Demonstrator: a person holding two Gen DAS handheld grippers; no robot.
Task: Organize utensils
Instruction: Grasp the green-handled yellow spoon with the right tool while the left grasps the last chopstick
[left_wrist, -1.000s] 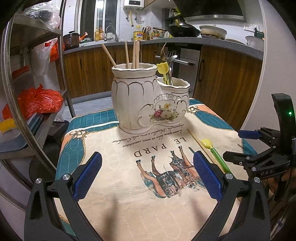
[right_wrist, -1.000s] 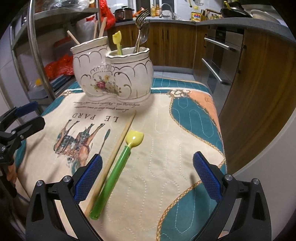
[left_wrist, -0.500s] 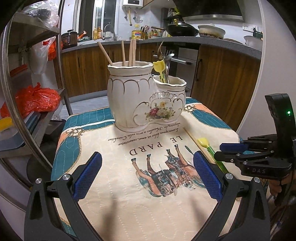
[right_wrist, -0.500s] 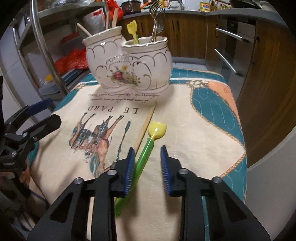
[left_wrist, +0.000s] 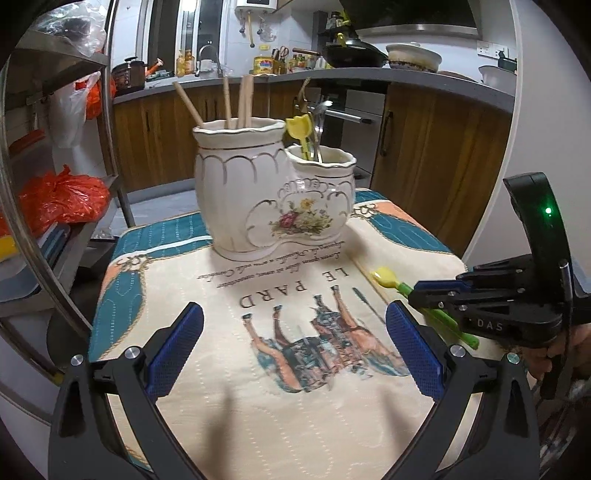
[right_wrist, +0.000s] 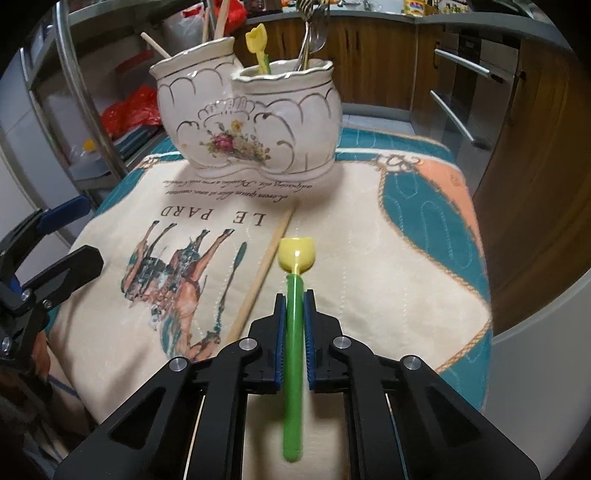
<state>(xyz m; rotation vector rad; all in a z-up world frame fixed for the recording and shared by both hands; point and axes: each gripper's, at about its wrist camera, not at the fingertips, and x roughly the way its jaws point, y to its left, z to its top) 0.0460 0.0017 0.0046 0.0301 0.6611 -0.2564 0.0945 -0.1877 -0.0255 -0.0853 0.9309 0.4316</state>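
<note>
A green-handled utensil with a yellow tulip head (right_wrist: 295, 254) lies on the printed cloth (right_wrist: 388, 266). My right gripper (right_wrist: 294, 299) is closing on it, both blue pads against the green handle. Beside it, on its left, lies a loose wooden chopstick (right_wrist: 266, 258). The white floral double pot (right_wrist: 251, 122) stands farther back; its tall half holds chopsticks, its low half a second tulip utensil and forks. My left gripper (left_wrist: 293, 347) hovers open over the horse print, nothing between its fingers. In the left wrist view the right gripper (left_wrist: 417, 291) sits at the right, over the green utensil (left_wrist: 386, 277).
The cloth-covered table ends close on the right and front (right_wrist: 480, 332). A metal rack (left_wrist: 74, 221) with red bags stands to the left. Wooden kitchen cabinets and an oven (left_wrist: 354, 122) are behind the pot.
The right gripper's jaws went from wide open to closed around the green handle, and the gripper came in over the utensil. The left gripper stayed open and almost still.
</note>
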